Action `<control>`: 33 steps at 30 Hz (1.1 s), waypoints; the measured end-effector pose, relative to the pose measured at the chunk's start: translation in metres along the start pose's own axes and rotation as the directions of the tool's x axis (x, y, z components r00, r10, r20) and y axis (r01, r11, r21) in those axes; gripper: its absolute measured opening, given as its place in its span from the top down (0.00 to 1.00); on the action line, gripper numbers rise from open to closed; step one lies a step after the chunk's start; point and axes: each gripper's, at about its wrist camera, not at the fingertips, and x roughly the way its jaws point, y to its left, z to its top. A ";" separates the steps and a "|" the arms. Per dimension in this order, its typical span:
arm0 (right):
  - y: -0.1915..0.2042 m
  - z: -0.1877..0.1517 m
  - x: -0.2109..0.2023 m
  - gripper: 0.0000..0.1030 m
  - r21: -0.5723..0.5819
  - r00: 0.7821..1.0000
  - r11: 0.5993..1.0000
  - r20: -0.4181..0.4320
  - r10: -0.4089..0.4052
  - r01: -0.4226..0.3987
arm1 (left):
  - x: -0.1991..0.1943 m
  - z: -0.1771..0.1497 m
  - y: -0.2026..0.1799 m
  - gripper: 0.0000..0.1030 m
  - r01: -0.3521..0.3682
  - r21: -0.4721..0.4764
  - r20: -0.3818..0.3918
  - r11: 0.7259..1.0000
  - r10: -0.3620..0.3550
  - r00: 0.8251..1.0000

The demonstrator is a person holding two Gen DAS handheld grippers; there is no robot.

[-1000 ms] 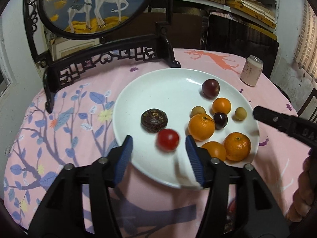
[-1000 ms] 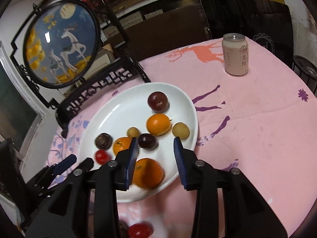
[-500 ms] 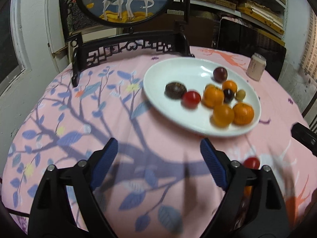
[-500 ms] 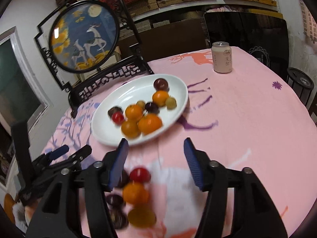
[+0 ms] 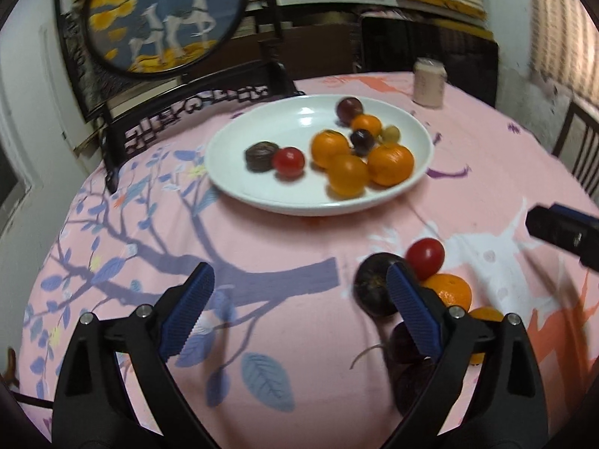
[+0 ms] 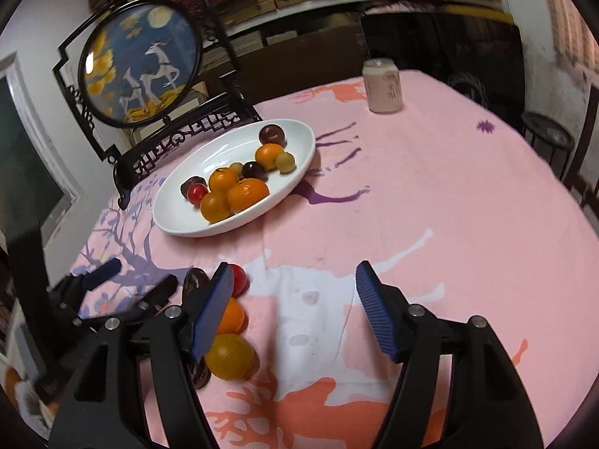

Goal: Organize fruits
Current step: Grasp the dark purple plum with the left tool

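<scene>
A white plate (image 5: 262,194) (image 6: 176,220) on the pink tablecloth holds several fruits: oranges (image 5: 390,164), a red tomato (image 5: 288,161), dark plums and small yellow fruits. Loose fruit lies on the cloth nearer me: a red tomato (image 5: 425,258) (image 6: 239,280), a dark fruit (image 5: 374,290), an orange (image 5: 451,293) (image 6: 232,316) and a yellow-orange fruit (image 6: 229,356). My left gripper (image 5: 299,314) is open and empty, its right finger beside the loose fruit. My right gripper (image 6: 294,310) is open and empty, its left finger over the loose fruit.
A pink drink can (image 5: 429,82) (image 6: 383,85) stands at the table's far side. A round deer picture in a black carved stand (image 5: 164,15) (image 6: 142,63) stands behind the plate. Dark chairs stand at the far right.
Both grippers have pulled back from the plate toward the near edge of the table. The loose fruit now lies close by the fingers.
</scene>
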 end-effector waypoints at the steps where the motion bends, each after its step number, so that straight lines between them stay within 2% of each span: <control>1: -0.003 0.001 0.001 0.34 0.014 1.000 1.000 -0.006 0.005 -0.005 | 0.002 0.000 -0.003 0.08 -0.008 0.016 -0.001 1.000 0.008 1.000; 5: -0.003 0.001 -0.001 0.34 0.019 1.000 1.000 -0.003 0.005 -0.005 | 0.007 0.003 -0.009 0.07 -0.039 0.037 0.014 0.999 0.038 0.999; 10: -0.002 0.000 0.001 0.34 0.013 1.000 1.000 -0.013 0.003 -0.002 | 0.009 0.005 -0.003 0.06 0.002 0.000 -0.003 1.000 -0.002 1.000; 15: -0.003 0.001 0.000 0.34 0.018 1.000 1.000 -0.011 0.002 -0.002 | 0.004 0.004 -0.011 0.06 0.054 0.023 0.012 0.998 -0.054 0.998; 18: -0.003 0.001 0.001 0.34 0.017 1.000 1.000 -0.015 0.000 0.000 | 0.008 0.001 -0.019 0.04 0.020 0.072 0.002 0.997 -0.020 1.000; 21: -0.003 0.001 0.000 0.34 0.019 1.000 1.000 -0.014 0.000 0.000 | 0.014 0.001 -0.016 0.03 0.017 0.072 -0.020 0.997 -0.016 1.000; 25: -0.005 0.001 0.000 0.34 0.023 1.000 1.000 -0.012 0.003 -0.003 | 0.009 0.000 0.012 0.03 -0.084 0.024 -0.010 0.996 0.084 0.996; 27: -0.005 0.001 -0.001 0.34 0.025 1.000 1.000 -0.011 0.006 -0.006 | 0.007 -0.005 0.033 0.03 -0.179 -0.020 -0.028 0.984 0.179 0.983; 28: -0.005 0.001 -0.001 0.34 0.025 1.000 1.000 -0.012 0.007 -0.007 | 0.008 -0.007 0.041 0.03 -0.194 -0.043 -0.041 0.980 0.192 0.980; 29: -0.005 0.001 -0.001 0.34 0.026 1.000 1.000 -0.013 0.009 -0.009 | 0.008 -0.007 0.050 0.04 -0.180 -0.071 -0.055 0.981 0.177 0.983; 31: -0.005 0.001 -0.001 0.34 0.026 1.000 0.999 -0.016 0.020 -0.019 | 0.006 -0.007 0.059 0.04 -0.102 -0.142 -0.059 0.985 0.095 0.994; 33: -0.004 0.001 -0.002 0.34 0.026 1.000 0.999 -0.016 0.025 -0.025 | 0.003 -0.006 0.052 0.04 -0.034 -0.137 -0.039 0.990 0.029 0.999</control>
